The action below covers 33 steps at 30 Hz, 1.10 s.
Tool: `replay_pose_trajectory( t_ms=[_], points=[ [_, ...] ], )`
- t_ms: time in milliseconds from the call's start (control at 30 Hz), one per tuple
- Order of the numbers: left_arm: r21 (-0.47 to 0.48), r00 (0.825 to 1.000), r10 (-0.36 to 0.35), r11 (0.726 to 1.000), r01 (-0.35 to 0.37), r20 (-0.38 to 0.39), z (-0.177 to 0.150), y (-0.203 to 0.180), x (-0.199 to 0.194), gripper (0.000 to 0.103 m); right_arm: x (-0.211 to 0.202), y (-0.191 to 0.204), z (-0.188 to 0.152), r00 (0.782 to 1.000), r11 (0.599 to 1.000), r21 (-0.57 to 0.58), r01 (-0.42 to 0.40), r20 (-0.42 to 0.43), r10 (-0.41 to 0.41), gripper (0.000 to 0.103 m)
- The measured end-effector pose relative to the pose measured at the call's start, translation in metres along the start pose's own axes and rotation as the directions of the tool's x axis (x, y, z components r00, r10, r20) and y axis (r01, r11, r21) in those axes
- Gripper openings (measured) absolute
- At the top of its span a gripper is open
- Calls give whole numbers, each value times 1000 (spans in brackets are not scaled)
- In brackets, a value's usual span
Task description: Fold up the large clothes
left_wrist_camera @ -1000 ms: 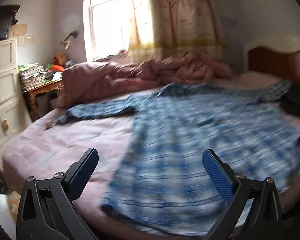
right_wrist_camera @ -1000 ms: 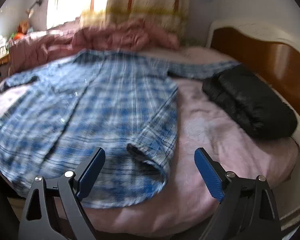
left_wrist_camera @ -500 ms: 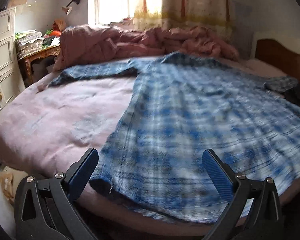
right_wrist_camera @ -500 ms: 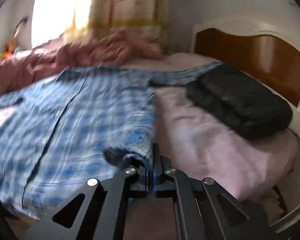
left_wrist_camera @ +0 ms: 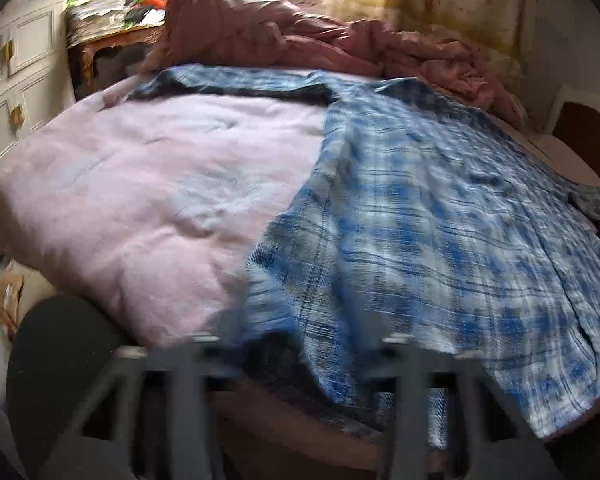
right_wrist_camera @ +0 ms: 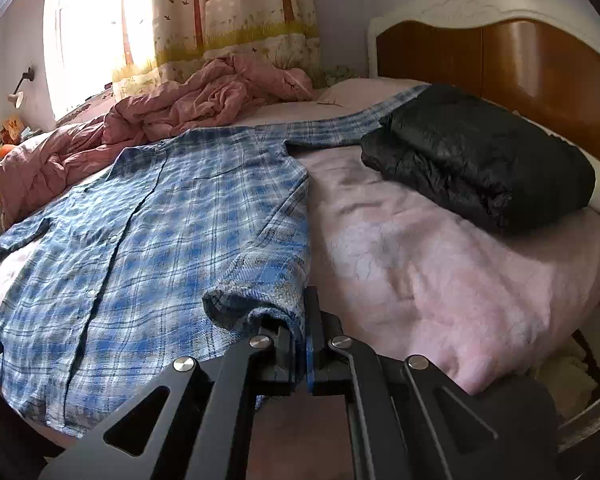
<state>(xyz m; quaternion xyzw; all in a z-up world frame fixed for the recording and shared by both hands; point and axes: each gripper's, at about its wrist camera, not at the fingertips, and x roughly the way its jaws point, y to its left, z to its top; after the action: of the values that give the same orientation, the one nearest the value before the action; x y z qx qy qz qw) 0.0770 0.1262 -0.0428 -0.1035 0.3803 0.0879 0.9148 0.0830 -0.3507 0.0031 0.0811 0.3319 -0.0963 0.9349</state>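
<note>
On the pink bed (right_wrist_camera: 440, 264) the blue plaid shirt (right_wrist_camera: 160, 224) lies spread flat, and my right gripper (right_wrist_camera: 300, 344) pinches its near hem corner. My left gripper (left_wrist_camera: 296, 364) has just been closing at the opposite corner, too blurred to tell if it caught cloth. I judge that a missed left grip would drag the fold crooked.

Bare pink bedspread (right_wrist_camera: 440, 264) clear right of the plaid shirt (right_wrist_camera: 160, 216); black folded jacket (right_wrist_camera: 480, 152) blocks by the headboard (right_wrist_camera: 500, 64), rumpled pink duvet (right_wrist_camera: 204, 104) blocks far side.
</note>
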Motion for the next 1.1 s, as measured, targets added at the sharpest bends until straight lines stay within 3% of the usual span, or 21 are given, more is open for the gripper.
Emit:
replay_pose_trajectory(
  t_ms=[33,133,267,433,500,600,700,800,867,900,933,967,1033,1100],
  points=[
    [-7,999,-40,999,40,12,0,0,-4,5,0,0,0,1000,1000,3,-4,-5,4,3],
    [-39,992,-83,995,87,95,6,5,-19,4,-1,0,0,1000,1000,7,-8,4,8,3],
    [-57,981,-43,997,55,189,32,12,-36,4,-10,-1,8,998,1000,8,-19,63,19,3],
    [-107,990,-42,993,57,138,99,9,-4,4,12,1,50,999,1000,21,-12,31,12,3],
    [-74,991,7,997,3,133,125,-2,18,4,25,5,72,999,1000,22,-7,44,6,3],
    [-43,996,29,999,-25,85,147,-14,58,4,57,10,100,1000,999,48,-5,24,4,3],
    [-27,998,-5,1000,7,59,146,-18,90,6,96,13,113,1000,997,77,-14,-22,16,3],
    [23,998,-2,1000,0,70,130,-22,94,20,114,9,108,999,995,96,-29,-20,31,7],
    [49,994,-10,999,5,108,124,-24,85,57,116,1,98,998,991,129,-41,-42,47,23],
    [50,989,-23,999,16,146,122,-24,76,67,114,-2,95,998,989,140,-42,-45,49,27],
    [46,979,-39,998,31,199,120,-24,64,80,110,-5,93,998,989,145,-42,-38,48,39],
    [44,968,-54,998,44,244,119,-24,55,84,105,-8,91,999,989,145,-38,-23,41,57],
    [79,944,-102,994,81,315,116,-30,35,91,92,-11,91,999,989,146,-31,21,28,76],
    [157,939,-140,983,94,315,113,-42,28,96,78,-13,91,996,987,149,-63,72,52,79]
  ],
)
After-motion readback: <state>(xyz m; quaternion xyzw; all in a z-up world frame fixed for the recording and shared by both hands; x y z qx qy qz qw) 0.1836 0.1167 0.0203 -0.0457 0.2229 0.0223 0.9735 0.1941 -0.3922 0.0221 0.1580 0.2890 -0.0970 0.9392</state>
